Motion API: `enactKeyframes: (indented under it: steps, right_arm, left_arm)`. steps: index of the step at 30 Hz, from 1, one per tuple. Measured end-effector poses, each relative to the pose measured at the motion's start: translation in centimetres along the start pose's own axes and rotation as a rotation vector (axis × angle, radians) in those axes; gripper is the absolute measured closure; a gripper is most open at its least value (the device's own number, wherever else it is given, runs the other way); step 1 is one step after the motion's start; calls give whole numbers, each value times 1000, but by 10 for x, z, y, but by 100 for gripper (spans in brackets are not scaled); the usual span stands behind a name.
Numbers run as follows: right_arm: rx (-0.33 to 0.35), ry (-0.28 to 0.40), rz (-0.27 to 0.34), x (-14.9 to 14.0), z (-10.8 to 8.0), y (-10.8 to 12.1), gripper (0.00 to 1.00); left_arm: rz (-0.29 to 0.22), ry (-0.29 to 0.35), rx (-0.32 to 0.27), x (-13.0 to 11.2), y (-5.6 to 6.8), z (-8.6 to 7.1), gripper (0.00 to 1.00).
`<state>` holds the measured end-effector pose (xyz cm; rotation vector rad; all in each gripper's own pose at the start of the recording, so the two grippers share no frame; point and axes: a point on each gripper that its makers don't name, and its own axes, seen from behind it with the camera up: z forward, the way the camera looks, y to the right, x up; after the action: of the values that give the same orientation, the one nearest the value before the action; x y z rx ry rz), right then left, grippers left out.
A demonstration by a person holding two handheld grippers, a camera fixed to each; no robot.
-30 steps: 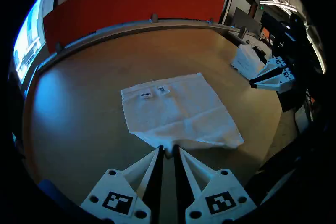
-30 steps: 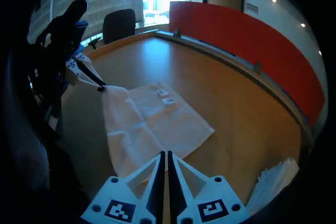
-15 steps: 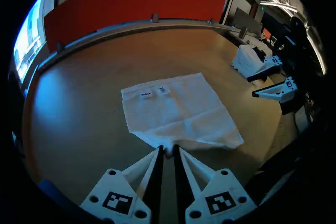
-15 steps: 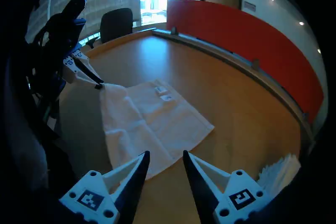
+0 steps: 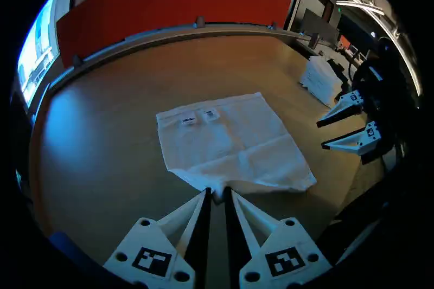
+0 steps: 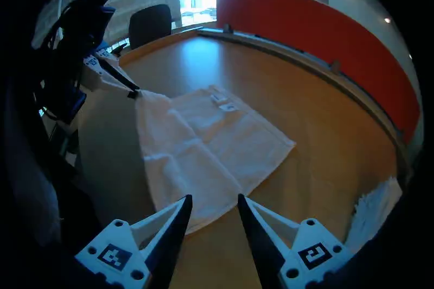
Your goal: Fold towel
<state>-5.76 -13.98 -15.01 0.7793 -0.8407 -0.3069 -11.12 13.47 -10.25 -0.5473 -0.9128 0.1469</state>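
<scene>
Left gripper (image 5: 217,192), bottom centre, is clamped over the wooden table (image 5: 108,126) on the near corner of the white towel (image 5: 233,140), which lies spread mid-frame. Right gripper (image 6: 213,198), bottom centre, has its fingers spread near the towel's edge. A stack of folded cloths (image 5: 320,77) sits upper right.

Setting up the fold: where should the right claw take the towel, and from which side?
Probably the free near corner of the towel, lying flat just ahead of the open right claw. Come straight forward over the near edge, pinching across the corner. The left claw pinches the neighbouring corner, so that edge would lift evenly.
</scene>
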Motion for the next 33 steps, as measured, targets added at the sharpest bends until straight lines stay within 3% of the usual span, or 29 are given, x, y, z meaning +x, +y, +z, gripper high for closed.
enactKeyframes:
  steps: [24, 33]
  right_arm:
    - [71, -120, 67, -62, 19, -53, 36]
    - [87, -150, 95, -74, 20, -62, 36]
  left_arm:
    - [-3, 6, -4, 3, 0, 2, 83]
    - [-5, 7, -6, 2, 0, 2, 83]
